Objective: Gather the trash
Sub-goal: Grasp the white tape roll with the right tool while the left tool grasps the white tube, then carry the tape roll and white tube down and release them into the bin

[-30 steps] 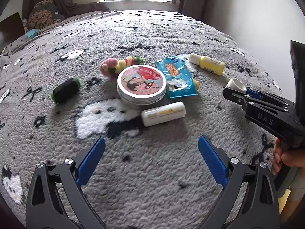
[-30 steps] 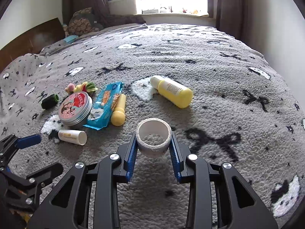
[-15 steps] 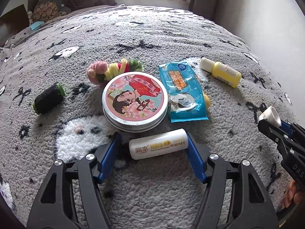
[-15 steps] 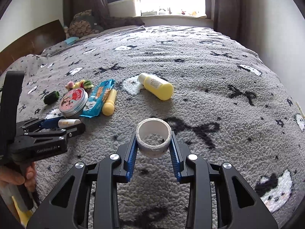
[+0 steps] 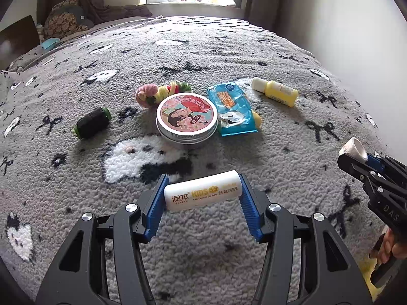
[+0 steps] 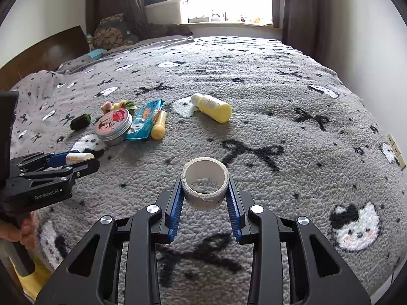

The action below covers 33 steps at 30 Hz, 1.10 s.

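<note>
1. The tube [image 5: 202, 193], a white lip balm, sits crosswise between the fingers of the left tongs [image 5: 202, 198]. Its long axis runs straight from one blue pad to the other, so each pad presses on an end face.
2. The tube looks lifted clear of the blanket [image 5: 178, 50], though its underside is hidden, so I cannot be sure.
3. The tape core [image 6: 205, 183], a nearly spent roll, is pinched between the fingers of the right tongs [image 6: 205, 190]. Its hole faces up and forward, and the pads bear on its outer wall.
4. Left tongs: about half closed, holding the tube by its ends. Right tongs: narrow, gripping the core.
5. Both tongs are full, so I judge the next move is to carry these two off to a bin; none shows in either view.
6. The end-on hold on the tube seems the weaker one: a smooth cylinder held by its ends could pivot or slip if tilted.
7. Ahead of the left tongs, well apart, lie the tin [image 5: 187, 119], with a spool [image 5: 91, 123] to its left, hair ties [image 5: 162, 92] behind it, and a blue pack [image 5: 232, 109] touching its right.
8. A small yellow tube [image 6: 158, 128] lies tucked against the pack's right edge.
9. A yellow bottle [image 5: 276, 93] lies further right, nearer the right tongs.
</note>
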{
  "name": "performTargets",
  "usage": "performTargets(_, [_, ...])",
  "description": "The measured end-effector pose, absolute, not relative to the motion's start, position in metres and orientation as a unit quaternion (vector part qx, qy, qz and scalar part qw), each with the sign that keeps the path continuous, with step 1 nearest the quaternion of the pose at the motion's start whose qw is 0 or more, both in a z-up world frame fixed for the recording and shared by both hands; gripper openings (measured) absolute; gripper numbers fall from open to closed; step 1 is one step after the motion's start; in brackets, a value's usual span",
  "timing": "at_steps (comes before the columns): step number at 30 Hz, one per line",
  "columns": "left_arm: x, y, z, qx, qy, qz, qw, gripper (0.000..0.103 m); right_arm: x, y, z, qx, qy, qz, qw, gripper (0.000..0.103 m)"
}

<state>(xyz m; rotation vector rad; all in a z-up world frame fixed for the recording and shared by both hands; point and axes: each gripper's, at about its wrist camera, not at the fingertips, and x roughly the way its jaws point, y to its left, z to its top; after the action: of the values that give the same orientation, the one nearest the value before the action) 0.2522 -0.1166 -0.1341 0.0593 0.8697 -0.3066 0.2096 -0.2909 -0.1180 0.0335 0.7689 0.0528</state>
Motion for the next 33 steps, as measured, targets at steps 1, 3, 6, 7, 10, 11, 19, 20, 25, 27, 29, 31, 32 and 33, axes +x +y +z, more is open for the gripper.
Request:
performTargets(1, [0.246, -0.115, -0.131, 0.03, 0.415, -0.149, 0.897, 0.052, 0.206, -0.289, -0.116, 0.016, 0.374, 0.026, 0.927, 0.033])
performTargets(3, [0.232, -0.112, -0.124, 0.031, 0.407, -0.154, 0.9, 0.052, 0.197, -0.285, -0.112, 0.016, 0.37, 0.027, 0.929, 0.033])
performTargets(6, [0.212, -0.106, -0.117, 0.036, 0.398, -0.158, 0.903, 0.052, 0.183, -0.278, -0.104, 0.016, 0.362, 0.03, 0.931, 0.033])
performTargets(7, [0.206, -0.104, -0.115, 0.036, 0.396, -0.16, 0.903, 0.052, 0.178, -0.276, -0.102, 0.015, 0.36, 0.03, 0.932, 0.033])
performTargets(10, [0.185, -0.097, -0.11, 0.038, 0.389, -0.164, 0.906, 0.052, 0.162, -0.268, -0.095, 0.016, 0.353, 0.035, 0.935, 0.033])
performTargets(11, [0.178, -0.093, -0.108, 0.037, 0.386, -0.164, 0.907, 0.052, 0.155, -0.265, -0.092, 0.015, 0.35, 0.038, 0.936, 0.033])
performTargets(19, [0.119, -0.071, -0.097, 0.033, 0.366, -0.166, 0.915, 0.052, 0.111, -0.239, -0.086, 0.016, 0.339, 0.059, 0.939, 0.033])
performTargets(20, [0.112, -0.069, -0.097, 0.033, 0.363, -0.166, 0.916, 0.052, 0.105, -0.235, -0.085, 0.015, 0.338, 0.063, 0.939, 0.033])
performTargets(25, [0.083, -0.06, -0.094, 0.031, 0.357, -0.168, 0.919, 0.052, 0.079, -0.225, -0.085, 0.017, 0.335, 0.068, 0.94, 0.033])
performTargets(27, [0.073, -0.057, -0.095, 0.03, 0.355, -0.166, 0.919, 0.052, 0.071, -0.224, -0.086, 0.02, 0.336, 0.067, 0.939, 0.033])
performTargets(29, [0.064, -0.054, -0.097, 0.03, 0.356, -0.164, 0.92, 0.052, 0.064, -0.223, -0.089, 0.023, 0.338, 0.066, 0.938, 0.033])
performTargets(31, [0.057, -0.051, -0.1, 0.031, 0.359, -0.164, 0.919, 0.052, 0.056, -0.222, -0.093, 0.028, 0.343, 0.065, 0.937, 0.033])
performTargets(32, [0.053, -0.05, -0.104, 0.031, 0.362, -0.164, 0.917, 0.052, 0.052, -0.222, -0.095, 0.03, 0.346, 0.065, 0.936, 0.033])
performTargets(33, [0.049, -0.049, -0.107, 0.031, 0.366, -0.164, 0.915, 0.052, 0.049, -0.222, -0.099, 0.034, 0.35, 0.066, 0.934, 0.033])
